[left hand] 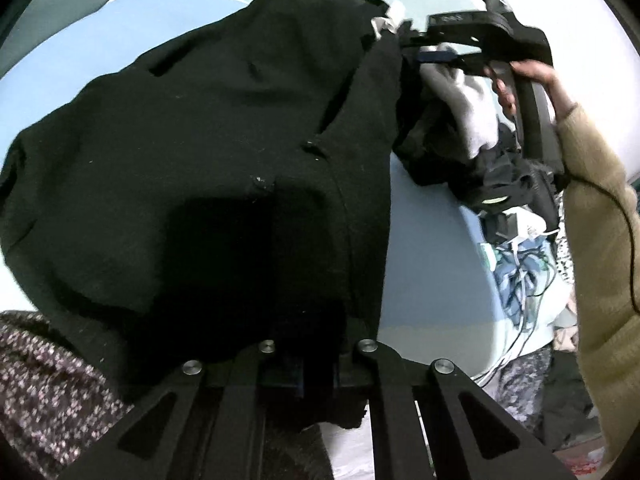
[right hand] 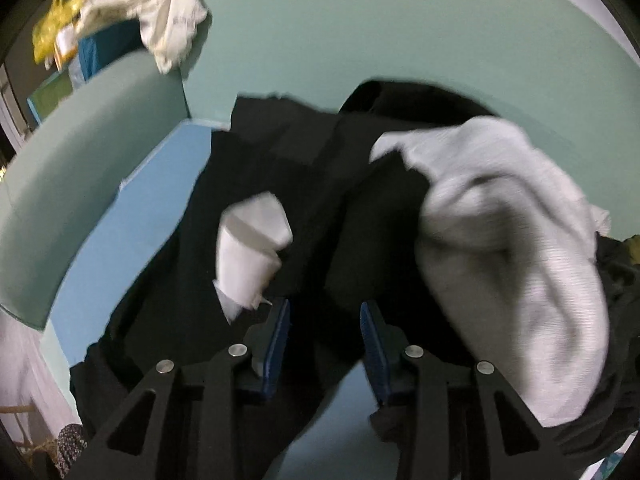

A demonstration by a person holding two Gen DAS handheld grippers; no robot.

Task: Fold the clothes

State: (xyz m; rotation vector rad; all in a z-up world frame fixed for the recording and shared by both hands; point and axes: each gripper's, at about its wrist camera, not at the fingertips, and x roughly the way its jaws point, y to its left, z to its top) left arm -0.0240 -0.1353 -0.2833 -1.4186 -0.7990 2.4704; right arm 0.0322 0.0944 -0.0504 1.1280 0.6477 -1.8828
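A black garment (left hand: 200, 140) hangs in front of me and fills most of the left wrist view. My left gripper (left hand: 316, 344) is shut on its lower edge, and the cloth drapes over the fingers and hides their tips. A hand (left hand: 532, 76) holds my right gripper (left hand: 420, 50) at the garment's upper edge, beside a white label (left hand: 390, 20). In the right wrist view the right gripper (right hand: 324, 320) has its blue pads (right hand: 280, 340) apart, with the black garment (right hand: 320, 180) lying between them and the white label (right hand: 252, 240) just left. A light grey garment (right hand: 512, 260) lies bunched to the right.
Below lies a light blue bed surface (left hand: 432, 248). A heap of clothes and cables (left hand: 520, 272) sits at its right edge, next to a tan sleeve (left hand: 600, 240). Speckled fabric (left hand: 48, 380) is at lower left. Teal walls (right hand: 360, 32) stand behind, with a pale cloth (right hand: 168, 8) hung over one.
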